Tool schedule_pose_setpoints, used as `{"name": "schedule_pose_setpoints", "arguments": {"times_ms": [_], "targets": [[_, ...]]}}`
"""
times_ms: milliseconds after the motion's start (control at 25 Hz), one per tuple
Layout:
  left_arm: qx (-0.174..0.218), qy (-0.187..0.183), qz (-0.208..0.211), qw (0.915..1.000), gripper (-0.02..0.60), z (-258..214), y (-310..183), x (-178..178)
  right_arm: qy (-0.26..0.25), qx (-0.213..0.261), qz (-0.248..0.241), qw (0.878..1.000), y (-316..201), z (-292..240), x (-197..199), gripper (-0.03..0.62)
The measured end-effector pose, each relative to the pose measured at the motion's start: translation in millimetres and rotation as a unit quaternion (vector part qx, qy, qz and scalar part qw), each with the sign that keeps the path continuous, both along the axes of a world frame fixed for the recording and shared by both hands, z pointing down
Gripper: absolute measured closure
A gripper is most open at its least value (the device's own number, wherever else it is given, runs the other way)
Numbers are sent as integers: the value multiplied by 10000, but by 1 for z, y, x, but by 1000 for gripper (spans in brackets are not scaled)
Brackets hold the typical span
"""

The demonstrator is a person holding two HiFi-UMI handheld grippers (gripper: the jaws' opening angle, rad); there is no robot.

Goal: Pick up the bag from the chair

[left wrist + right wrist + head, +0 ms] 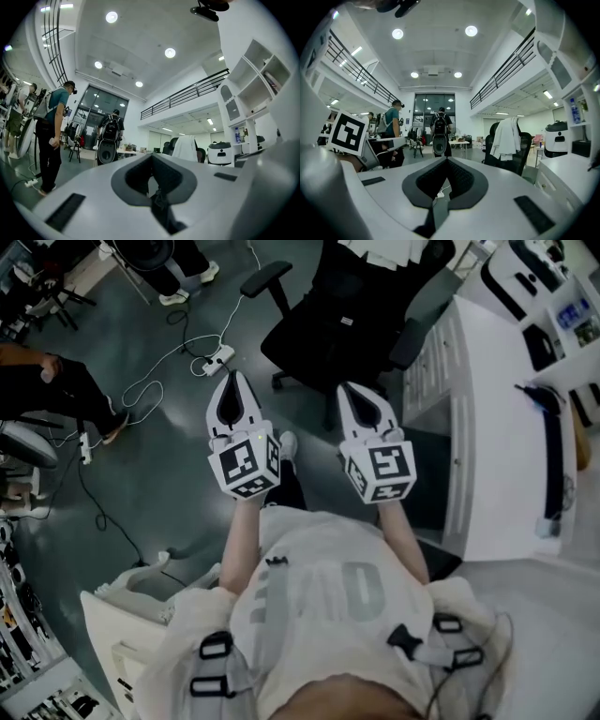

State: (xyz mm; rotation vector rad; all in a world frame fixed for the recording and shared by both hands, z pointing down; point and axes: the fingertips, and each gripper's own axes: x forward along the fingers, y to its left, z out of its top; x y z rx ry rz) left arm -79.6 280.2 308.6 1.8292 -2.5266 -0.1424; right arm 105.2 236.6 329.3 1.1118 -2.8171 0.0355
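Observation:
A black office chair [337, 324] stands on the grey floor just ahead of both grippers. A white cloth thing [389, 251] hangs over its backrest; I cannot tell whether it is the bag. The chair's seat looks bare. The same chair with the white cloth [506, 136] shows right of centre in the right gripper view, and further off [185, 147] in the left gripper view. My left gripper [234, 379] and right gripper [349, 390] are held side by side, pointing at the chair and well short of it. Both are shut with nothing in them.
A white desk with drawers [497, 427] runs along the right, close to the chair. A power strip [217, 359] and loose cables lie on the floor to the chair's left. A white unit [122, 615] stands at lower left. People stand further back [440, 129].

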Motion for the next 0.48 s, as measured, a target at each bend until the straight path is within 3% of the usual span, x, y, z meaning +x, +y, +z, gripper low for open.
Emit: {"name": "schedule_pose_setpoints", "arguments": {"times_ms": [480], "targets": [[-293, 116, 597, 9977, 575, 10, -180, -103, 168, -408, 222, 9988, -158, -4, -121, 588]]}}
